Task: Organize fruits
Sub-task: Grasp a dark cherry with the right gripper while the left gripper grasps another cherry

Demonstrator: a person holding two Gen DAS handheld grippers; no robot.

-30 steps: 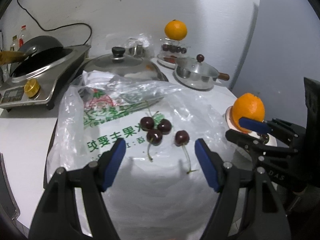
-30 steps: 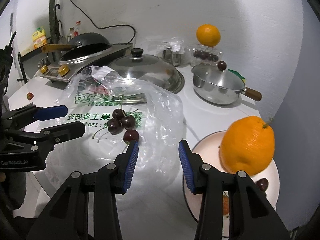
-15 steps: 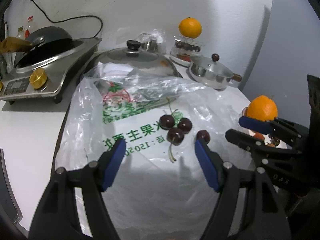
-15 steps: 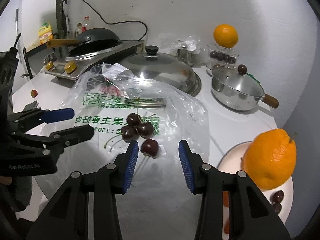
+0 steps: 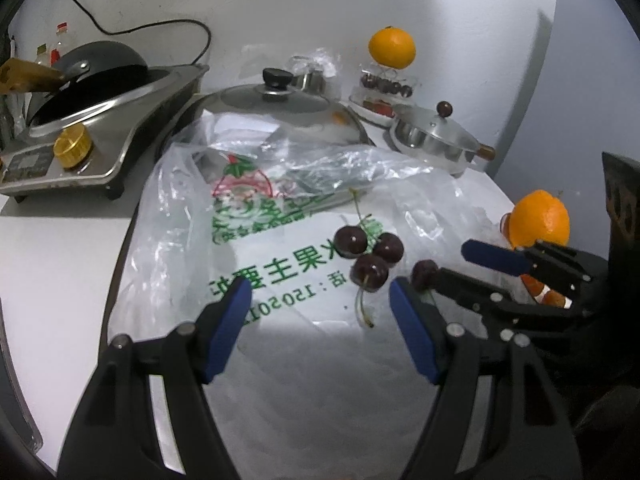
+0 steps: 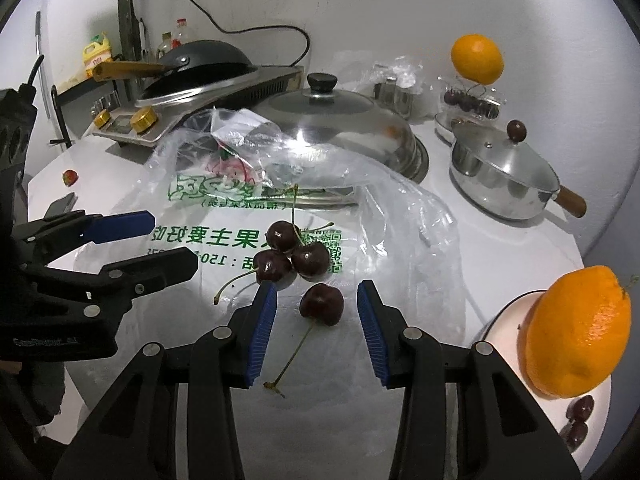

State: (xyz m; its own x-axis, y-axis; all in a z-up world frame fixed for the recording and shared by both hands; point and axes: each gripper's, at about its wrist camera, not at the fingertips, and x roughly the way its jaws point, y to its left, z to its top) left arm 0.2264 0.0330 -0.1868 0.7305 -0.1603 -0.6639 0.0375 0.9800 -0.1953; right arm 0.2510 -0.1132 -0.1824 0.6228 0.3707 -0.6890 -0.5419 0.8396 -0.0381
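A crumpled clear plastic bag with green printed lettering [image 6: 248,240] lies spread over the white worktop [image 6: 500,248], and four dark red cherries with thin stems rest on it; three of them form a touching cluster [image 6: 292,252], while the single cherry [image 6: 322,304] lies apart, nearer the camera; the right gripper [image 6: 317,322] stands with its blue-padded jaws parted and nothing clamped, the single cherry lying between the fingertips with a clear gap on each side, its stem trailing back toward the gripper body; the left gripper [image 5: 320,300] is likewise spread wide and empty, hovering over the printed bag with the cluster just ahead of and between its tips, slightly toward its right finger; in the left wrist view the single cherry [image 5: 425,273] sits just beyond that right fingertip, beside the other gripper's black finger; a large orange [image 6: 576,336] rests on a white round plate [image 6: 504,320] at the worktop's right edge, well apart from the cherries on the bag
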